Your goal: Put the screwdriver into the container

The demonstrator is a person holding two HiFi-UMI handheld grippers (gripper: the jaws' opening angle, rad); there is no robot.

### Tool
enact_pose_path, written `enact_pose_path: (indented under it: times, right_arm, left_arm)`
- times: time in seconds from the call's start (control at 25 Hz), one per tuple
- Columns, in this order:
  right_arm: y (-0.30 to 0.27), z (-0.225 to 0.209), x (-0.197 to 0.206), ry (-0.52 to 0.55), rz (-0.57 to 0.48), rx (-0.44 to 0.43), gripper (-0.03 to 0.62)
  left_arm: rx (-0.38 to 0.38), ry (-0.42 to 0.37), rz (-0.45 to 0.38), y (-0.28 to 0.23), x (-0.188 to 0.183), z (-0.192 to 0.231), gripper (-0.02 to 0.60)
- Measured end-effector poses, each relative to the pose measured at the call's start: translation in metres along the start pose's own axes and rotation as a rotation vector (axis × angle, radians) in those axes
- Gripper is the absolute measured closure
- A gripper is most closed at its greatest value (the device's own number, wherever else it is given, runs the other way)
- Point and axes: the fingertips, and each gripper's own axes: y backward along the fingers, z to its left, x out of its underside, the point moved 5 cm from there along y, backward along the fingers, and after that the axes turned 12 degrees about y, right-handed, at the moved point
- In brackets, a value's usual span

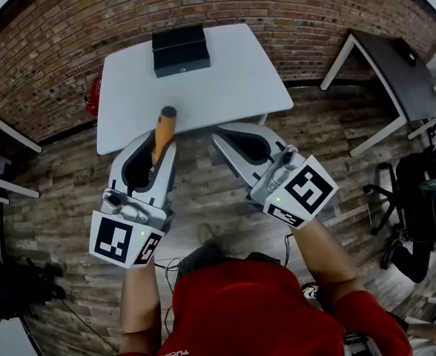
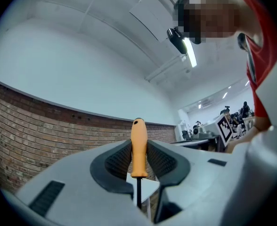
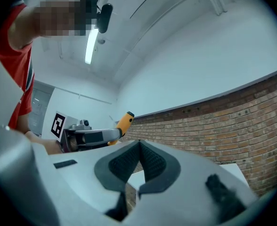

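Nearest: red shirt [image 1: 255,302] and both forearms, w/ the grippers held out over the wood floor [image 1: 62,191], short of the table.

L gripper [image 2: 139,149] is clamped on the screwdriver [image 2: 139,142]. Pads pinch the orange handle at its lower half, just above where the shaft starts. Handle end pokes out past the jaw tips; the thin dark shaft runs back twd the gripper body.

R gripper [image 3: 138,147]: jaws pressed together, nothing btw them, alongside the L and a bit apart from it.

Handling, my read: tool is stiff and prob. light, so wt is no issue. Handle looks like smooth, rounded plastic, so it could pivot or slide in a two-pad pinch if bumped. The hold on the handle is the sensible spot: thickest part, most pad contact. The shaft is too thin and slick for a sure grip. Since the handle leads, it'd go in handle-first unless tilted.

Farther: white table [image 1: 225,87], bare except for the black container [image 1: 180,49] near its far edge, well apart from the screwdriver. Can't tell from here if its top is open. Beyond: brick wall [image 1: 129,6].
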Motion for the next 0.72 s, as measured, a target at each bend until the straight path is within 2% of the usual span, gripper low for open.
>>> enact_pose_path:
  times: [0.36,0.72]
  right_arm:
    - [-0.085,-0.029,0.021,0.002,0.027,0.050,0.563]
    - [-0.133,-0.050,0.037,0.006,0.059,0.082,0.563]
  left_arm:
    - [0.045,0.009,0.010,-0.028,-0.006,0.099,0.474]
    - [0.084,0.030,0.016,-0.050,-0.004,0.155,0.474]
